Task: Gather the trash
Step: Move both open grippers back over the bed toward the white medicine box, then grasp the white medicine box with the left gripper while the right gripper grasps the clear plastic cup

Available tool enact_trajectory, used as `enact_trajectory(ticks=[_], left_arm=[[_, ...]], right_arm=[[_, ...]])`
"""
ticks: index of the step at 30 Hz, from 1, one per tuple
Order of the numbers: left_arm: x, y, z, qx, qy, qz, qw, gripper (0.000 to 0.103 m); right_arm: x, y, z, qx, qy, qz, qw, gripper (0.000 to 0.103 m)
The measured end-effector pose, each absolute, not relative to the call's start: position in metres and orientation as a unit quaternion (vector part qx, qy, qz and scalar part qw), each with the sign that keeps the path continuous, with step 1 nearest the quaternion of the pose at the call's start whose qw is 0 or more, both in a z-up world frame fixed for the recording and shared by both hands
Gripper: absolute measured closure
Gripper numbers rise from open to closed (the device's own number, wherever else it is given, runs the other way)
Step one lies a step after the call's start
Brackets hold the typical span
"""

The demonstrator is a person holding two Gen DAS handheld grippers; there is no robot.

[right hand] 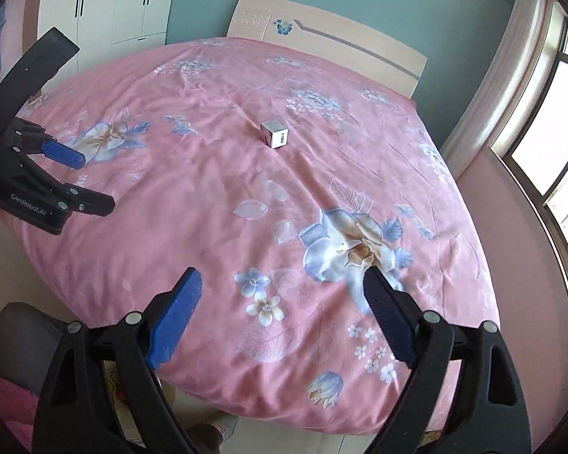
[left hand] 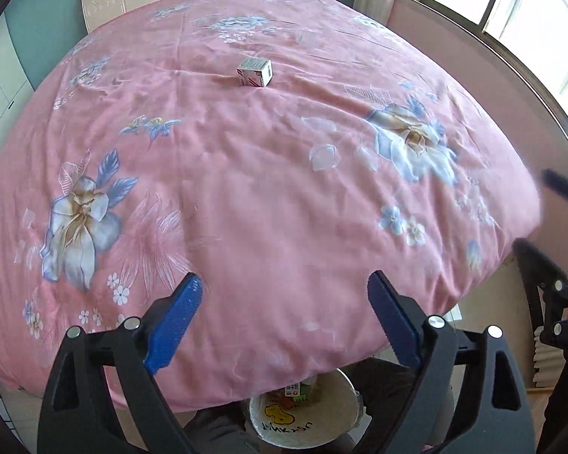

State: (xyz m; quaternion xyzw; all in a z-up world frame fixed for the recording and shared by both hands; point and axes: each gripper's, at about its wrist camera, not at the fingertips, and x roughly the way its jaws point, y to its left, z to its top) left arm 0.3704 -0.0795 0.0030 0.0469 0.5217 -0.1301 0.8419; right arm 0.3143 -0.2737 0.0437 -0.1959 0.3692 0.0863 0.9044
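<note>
A small white carton point(left hand: 254, 72) with red stripes stands alone on the pink flowered bedspread point(left hand: 246, 189), far from both grippers; the right wrist view has the carton point(right hand: 274, 134) mid-bed. My left gripper point(left hand: 284, 283) hovers above the near edge of the bed, jaws wide apart, nothing between its blue pads point(left hand: 176, 321). My right gripper point(right hand: 282, 280) is likewise open and empty over the bed's near part. The left gripper point(right hand: 72, 178) shows at the left edge of the right wrist view. Below the bed edge sits a white bin point(left hand: 344, 420) with a yellow drawing and some packets inside.
The headboard point(right hand: 322, 34) and a teal wall lie beyond the bed. White wardrobes point(right hand: 106, 0) stand at the left, a window point(right hand: 549, 121) and curtain at the right. A person's grey-clad legs point(right hand: 22, 340) show beside the bin.
</note>
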Motion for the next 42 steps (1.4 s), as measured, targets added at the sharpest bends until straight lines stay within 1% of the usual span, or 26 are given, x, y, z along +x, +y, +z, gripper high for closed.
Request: enact_trajectory(ticks=[5,11,16,22,24,27,31,35,42], left_arm=[[0.458,-0.087,0.001,0.036,0.512,-0.132,0.848,0.012],[0.55,-0.098,0.002,0.02,0.527,-0.121,0.841,0.012],[0.596,-0.108,0.011,-0.033,0.58,-0.102,0.808,0.012],[0.64,-0.124,0.019,-0.076,0.614,-0.037,0.785,0.011],[0.657,-0.126,0.016,-0.108,0.622,-0.016,0.775,0.011],[0.679,-0.124,0.006,-0.174,0.628,0.025,0.758,0.011],[0.708,-0.128,-0.014,-0.223,0.632,0.072,0.739,0.011],[0.738,-0.128,-0.043,-0.264,0.63,0.111,0.722,0.011],[0.771,-0.133,-0.095,-0.262,0.629,0.143,0.718,0.011]], right_arm=[[0.407,-0.276,0.035,-0.194,0.357,0.103,0.908,0.017],[0.52,-0.291,0.019,-0.183,0.395,0.111,0.894,0.017],[0.593,-0.316,0.04,-0.143,0.452,0.116,0.873,0.017],[0.678,-0.342,0.078,-0.122,0.481,0.105,0.862,0.017],[0.706,-0.348,0.084,-0.113,0.489,0.1,0.859,0.017],[0.749,-0.349,0.086,-0.13,0.49,0.093,0.857,0.017],[0.805,-0.346,0.071,-0.153,0.495,0.095,0.85,0.017],[0.86,-0.341,0.041,-0.17,0.512,0.091,0.837,0.017],[0.947,-0.325,-0.022,-0.211,0.533,0.086,0.815,0.017]])
